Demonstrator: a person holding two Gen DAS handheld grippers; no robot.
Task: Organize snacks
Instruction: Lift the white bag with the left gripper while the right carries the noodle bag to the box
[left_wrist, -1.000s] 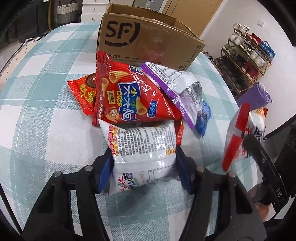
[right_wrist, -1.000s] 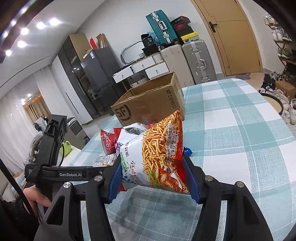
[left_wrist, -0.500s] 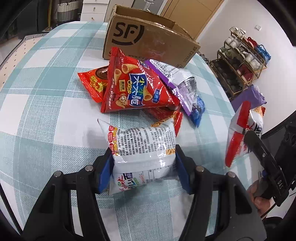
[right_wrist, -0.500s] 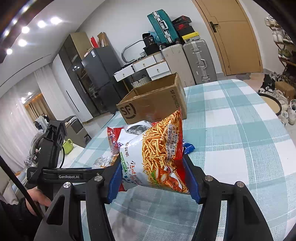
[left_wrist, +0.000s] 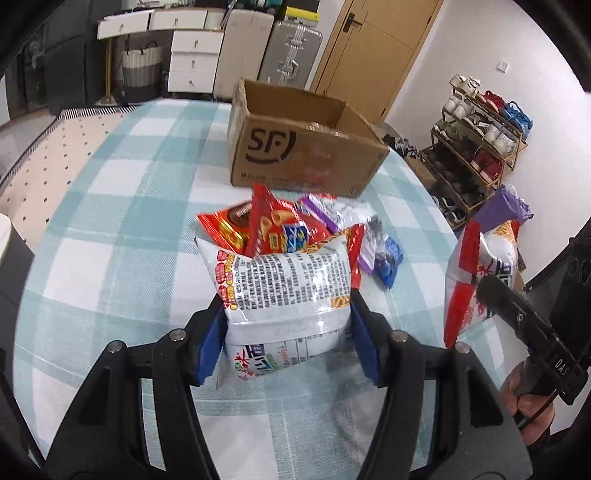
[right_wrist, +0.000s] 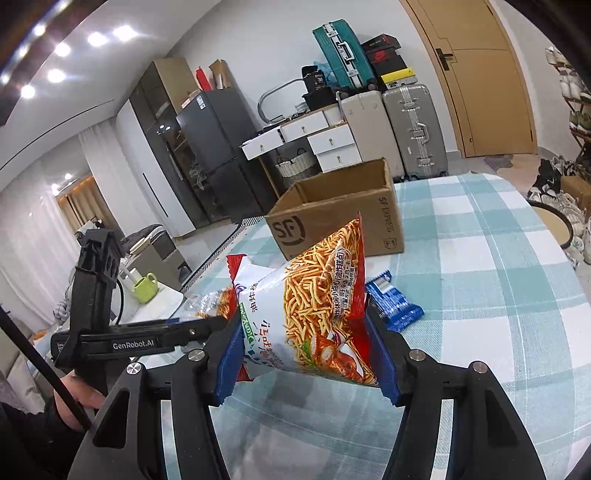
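Note:
My left gripper (left_wrist: 286, 339) is shut on a white snack bag (left_wrist: 284, 291), back side showing, held above the checked table (left_wrist: 110, 258). Behind it lie a red cone-snack bag (left_wrist: 280, 229), an orange-red bag (left_wrist: 221, 229), a purple-edged bag (left_wrist: 347, 214) and a blue packet (left_wrist: 388, 258). My right gripper (right_wrist: 303, 354) is shut on a fried-stick snack bag (right_wrist: 317, 306), held up off the table; it also shows in the left wrist view (left_wrist: 476, 280). An open SF cardboard box (left_wrist: 303, 151) stands beyond the pile, seen too in the right wrist view (right_wrist: 332, 221).
The blue packet (right_wrist: 391, 302) lies right of my right gripper. A shoe rack (left_wrist: 480, 140) stands off the table's right side. A green mug (right_wrist: 146, 288) sits on a side table at left. Suitcases and drawers line the far wall.
My left gripper has lifted and tilted up with the white bag, away from the pile; the box now shows its open top. The right gripper holds its bag slightly higher.

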